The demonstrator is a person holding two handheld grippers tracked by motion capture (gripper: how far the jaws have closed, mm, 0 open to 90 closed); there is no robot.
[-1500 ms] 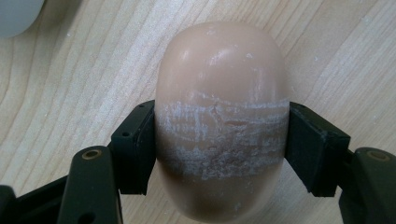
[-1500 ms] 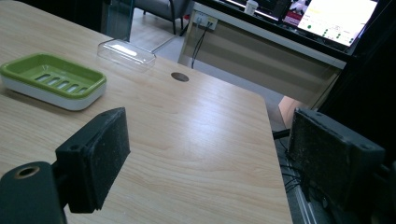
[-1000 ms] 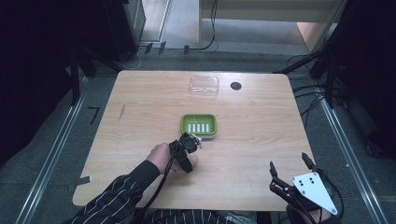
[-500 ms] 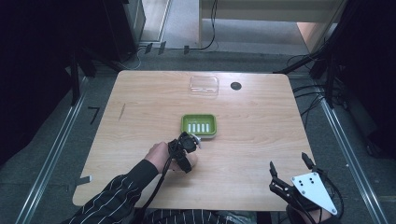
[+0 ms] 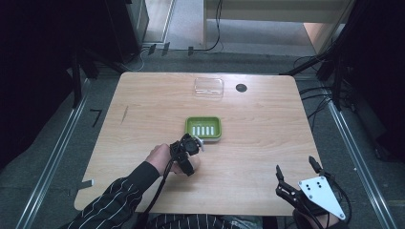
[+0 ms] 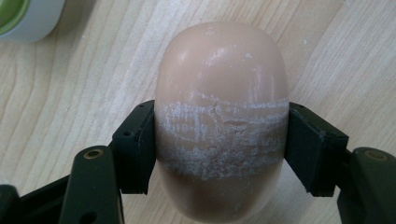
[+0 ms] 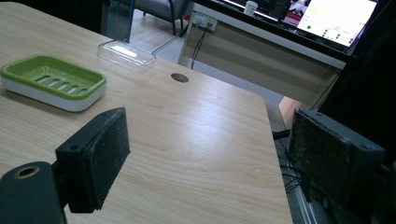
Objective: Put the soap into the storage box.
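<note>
left gripper [image 5: 193, 145]: held in the person's left hand [image 5: 160, 157] near the middle of the table [image 5: 143, 100], a little toward the near edge; its tip sits just beside the near left corner of the soap dish.
left jaws: pinching the soap bar [image 6: 219, 121] from both sides, the black pads [image 6: 137, 144] pressed flat against its flanks.
soap bar: pale beige, oval and smooth, with a band of whitish scuff marks across its middle where the pads meet it; it is over bare wood, outside the dish. whether it rests on the wood or is lifted off it, cannot tell.
soap dish [image 5: 204, 128]: green tray on a white base, slotted floor, near the middle of the table; its white and green corner shows at the top left of the left gripper view [image 6: 23, 18].
clear lid [image 5: 208, 88]: transparent, lying flat near the far edge, well apart from the dish.
round hole [image 5: 241, 88]: dark, just right of the lid, near the far edge.
right gripper [image 5: 293, 176]: at the near right corner of the table, well apart from the dish and the soap.
right jaws: spread wide, nothing between the pads [image 7: 100, 149]; past them lie the dish [image 7: 51, 81], the lid [image 7: 125, 53] and the hole [image 7: 180, 77].
sleeve [image 5: 114, 198]: dark with thin white stripes, coming in over the near edge.
</note>
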